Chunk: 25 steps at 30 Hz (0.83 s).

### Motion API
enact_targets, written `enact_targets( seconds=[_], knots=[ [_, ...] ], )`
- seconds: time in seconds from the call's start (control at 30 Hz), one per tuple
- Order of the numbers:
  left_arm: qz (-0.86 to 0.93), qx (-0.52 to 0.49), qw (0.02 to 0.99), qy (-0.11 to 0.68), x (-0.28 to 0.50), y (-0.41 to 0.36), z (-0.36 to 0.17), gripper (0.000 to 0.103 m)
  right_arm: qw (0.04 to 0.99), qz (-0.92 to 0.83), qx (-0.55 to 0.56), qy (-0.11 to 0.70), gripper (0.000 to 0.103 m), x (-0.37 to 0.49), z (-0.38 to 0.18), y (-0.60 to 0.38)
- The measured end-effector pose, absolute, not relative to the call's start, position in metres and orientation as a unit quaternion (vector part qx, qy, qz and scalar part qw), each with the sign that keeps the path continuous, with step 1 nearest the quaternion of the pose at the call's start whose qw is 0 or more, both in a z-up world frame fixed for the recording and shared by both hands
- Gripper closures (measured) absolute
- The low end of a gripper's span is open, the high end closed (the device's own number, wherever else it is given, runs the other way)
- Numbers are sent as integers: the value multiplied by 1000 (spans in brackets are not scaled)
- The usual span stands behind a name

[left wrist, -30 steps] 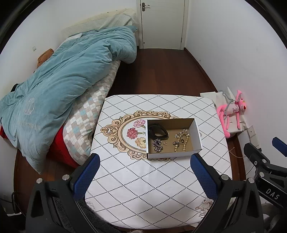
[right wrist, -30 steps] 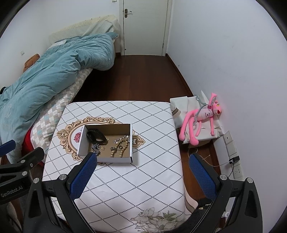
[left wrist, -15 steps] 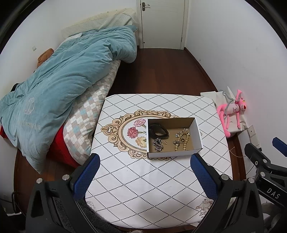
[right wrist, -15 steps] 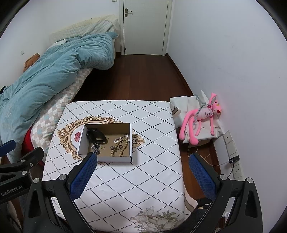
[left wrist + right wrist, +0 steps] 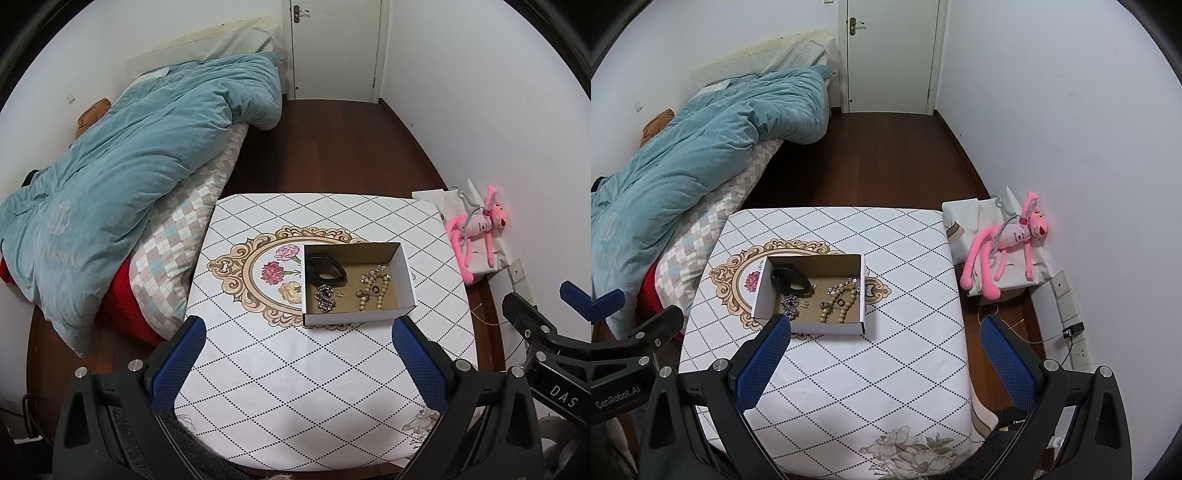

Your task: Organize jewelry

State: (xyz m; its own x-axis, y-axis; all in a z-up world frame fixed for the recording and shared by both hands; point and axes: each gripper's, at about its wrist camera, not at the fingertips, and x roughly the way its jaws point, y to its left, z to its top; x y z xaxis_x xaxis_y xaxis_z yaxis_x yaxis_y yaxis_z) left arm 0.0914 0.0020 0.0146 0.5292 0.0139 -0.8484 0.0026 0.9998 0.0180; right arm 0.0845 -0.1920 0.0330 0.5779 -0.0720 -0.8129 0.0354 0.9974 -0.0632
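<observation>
A shallow white cardboard box [image 5: 405,272] [image 5: 827,326] sits on the table with the white diamond-patterned cloth [image 5: 295,387] [image 5: 871,369]. Inside lie a black bangle [image 5: 327,270] [image 5: 792,280], a silver chain piece [image 5: 325,298] [image 5: 790,306], a tiny earring [image 5: 340,294] and a beaded necklace with rings [image 5: 375,288] [image 5: 840,300]. My left gripper [image 5: 295,354] is open and empty, high above the table's near side. My right gripper [image 5: 882,350] is open and empty, above the table right of the box.
A bed with a teal duvet [image 5: 122,173] [image 5: 701,147] stands left of the table. A pink plush toy [image 5: 476,229] [image 5: 1008,240] lies on white bags by the right wall. Wall sockets [image 5: 1067,302] and a closed door [image 5: 890,55] are beyond.
Both views have shifted very slightly; the box and the jewelry lie where they were. Both grippers stay open.
</observation>
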Motion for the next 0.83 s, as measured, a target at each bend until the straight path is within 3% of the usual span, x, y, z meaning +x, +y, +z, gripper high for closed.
enact_targets(
  seconds=[0.83],
  knots=[
    [-5, 7, 874, 486, 91, 4, 10, 0, 883, -31, -25, 468, 0, 87, 28, -196]
  ],
)
